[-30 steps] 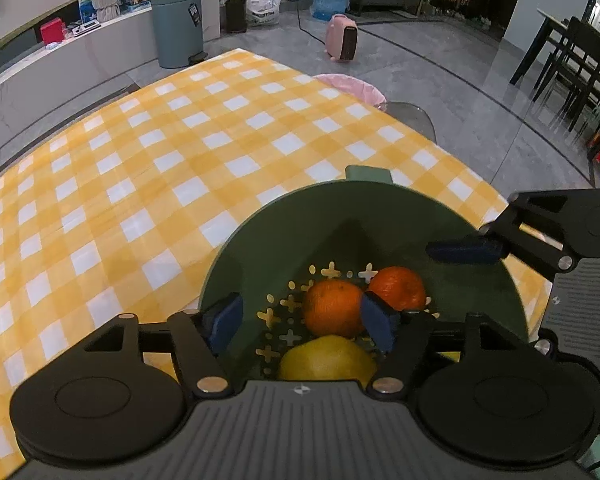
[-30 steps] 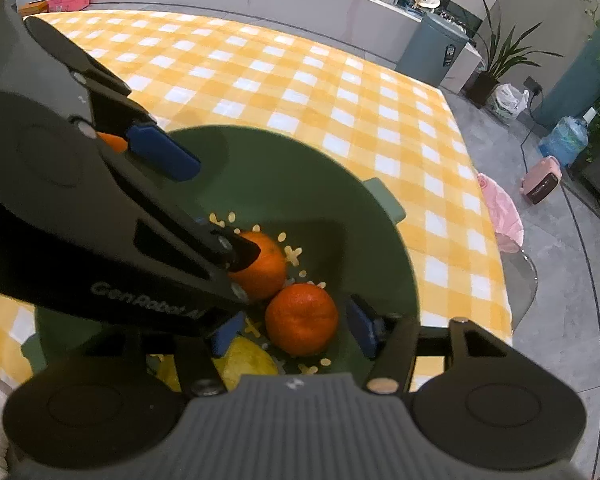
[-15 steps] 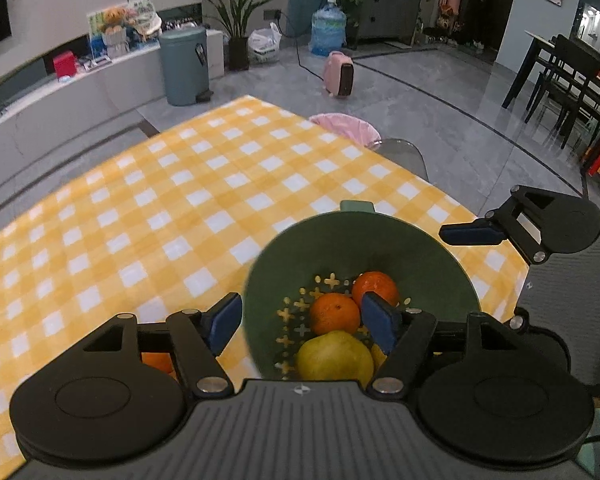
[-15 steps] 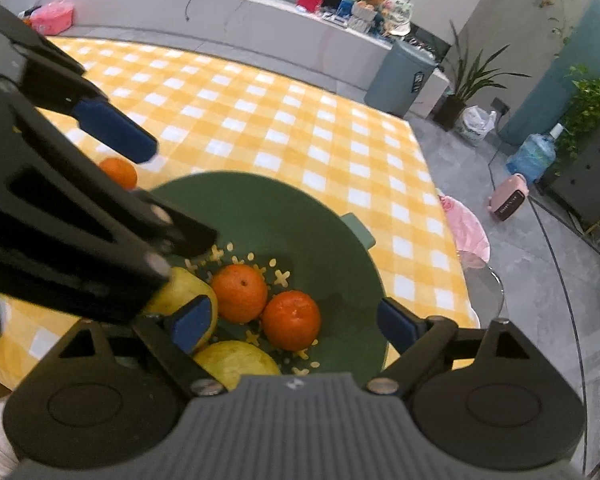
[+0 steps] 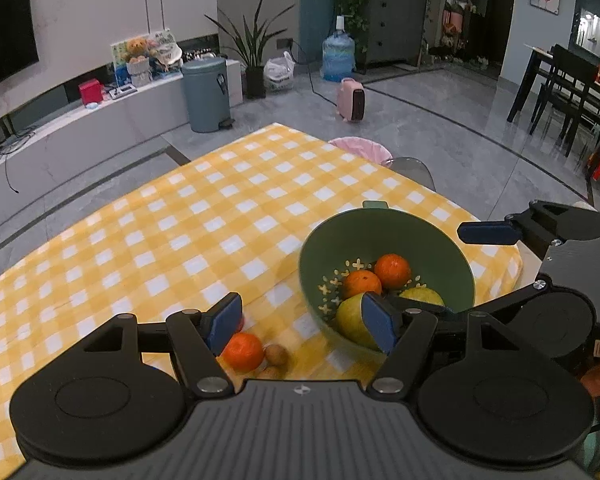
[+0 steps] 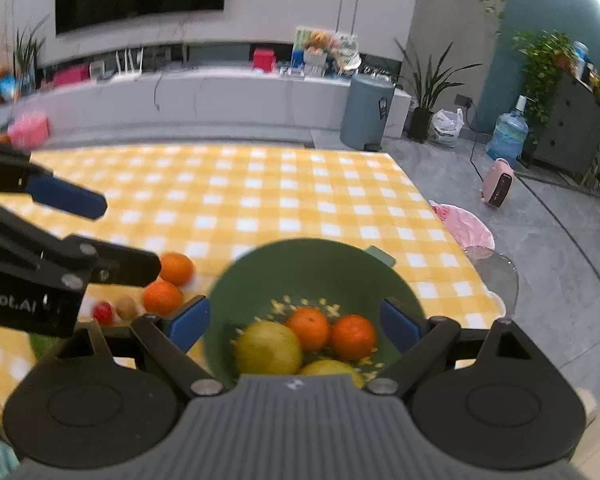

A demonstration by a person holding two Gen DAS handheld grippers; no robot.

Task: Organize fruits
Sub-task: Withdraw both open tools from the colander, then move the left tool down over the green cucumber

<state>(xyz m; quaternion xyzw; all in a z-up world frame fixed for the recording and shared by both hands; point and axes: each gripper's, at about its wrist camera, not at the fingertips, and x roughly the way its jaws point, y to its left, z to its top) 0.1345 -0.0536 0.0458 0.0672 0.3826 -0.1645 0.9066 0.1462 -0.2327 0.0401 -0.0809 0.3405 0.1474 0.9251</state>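
Observation:
A green colander bowl [image 5: 380, 236] [image 6: 312, 264] stands near the table's right edge. It holds two oranges [image 5: 393, 271] [image 6: 309, 328] and two yellow-green pears [image 5: 350, 316] [image 6: 269, 348]. My left gripper [image 5: 300, 324] hangs open above the cloth at the bowl's left rim, nothing between its pads. My right gripper [image 6: 295, 323] is open over the bowl's near side and holds nothing. Loose on the cloth left of the bowl lie two oranges [image 6: 176, 268] [image 5: 243, 351], a small brown fruit [image 6: 126, 307] [image 5: 277, 355] and a small red fruit [image 6: 103, 312].
The yellow checked tablecloth [image 5: 180, 220] stretches away to the left and back. A pink-lined bin [image 5: 360, 150] and a clear chair [image 5: 412, 168] stand beyond the far table edge. Something green [image 6: 40, 344] lies at the near left, mostly hidden.
Both grippers rose and drew back from inside the bowl. The right jaws spread wider, leaving an orange in the bowl. The loose fruit on the cloth came into view.

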